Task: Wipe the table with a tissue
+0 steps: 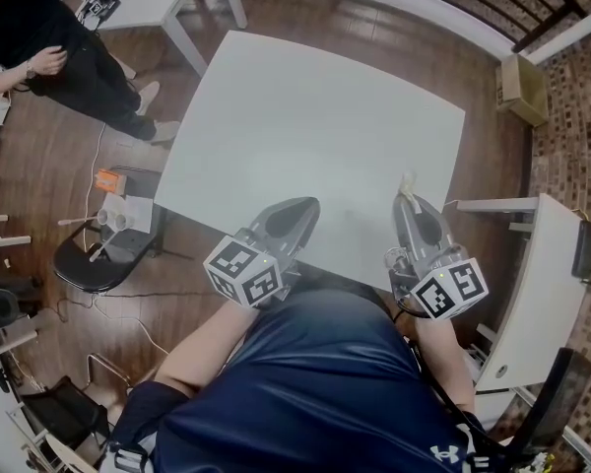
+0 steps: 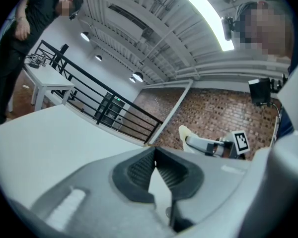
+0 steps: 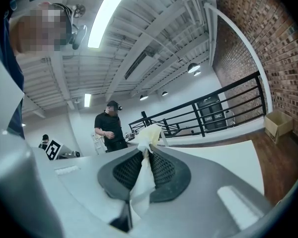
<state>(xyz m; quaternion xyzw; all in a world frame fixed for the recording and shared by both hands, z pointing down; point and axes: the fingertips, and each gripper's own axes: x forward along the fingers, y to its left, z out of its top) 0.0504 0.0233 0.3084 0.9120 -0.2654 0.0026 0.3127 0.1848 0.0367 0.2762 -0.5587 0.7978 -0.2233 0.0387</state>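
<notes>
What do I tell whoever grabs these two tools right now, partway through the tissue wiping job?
Left tool: shut, holding nothing, over the near edge of the table.
Right tool: shut on the tissue, which sticks out past its tip; also at the near edge.
Done: the tissue is gripped.
Left: the tissue does not seem pressed to the tabletop, so probably lower it and wipe. How much has been wiped cannot be told.

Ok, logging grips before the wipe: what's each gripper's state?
Left gripper: shut, empty.
Right gripper: shut on the tissue.
</notes>
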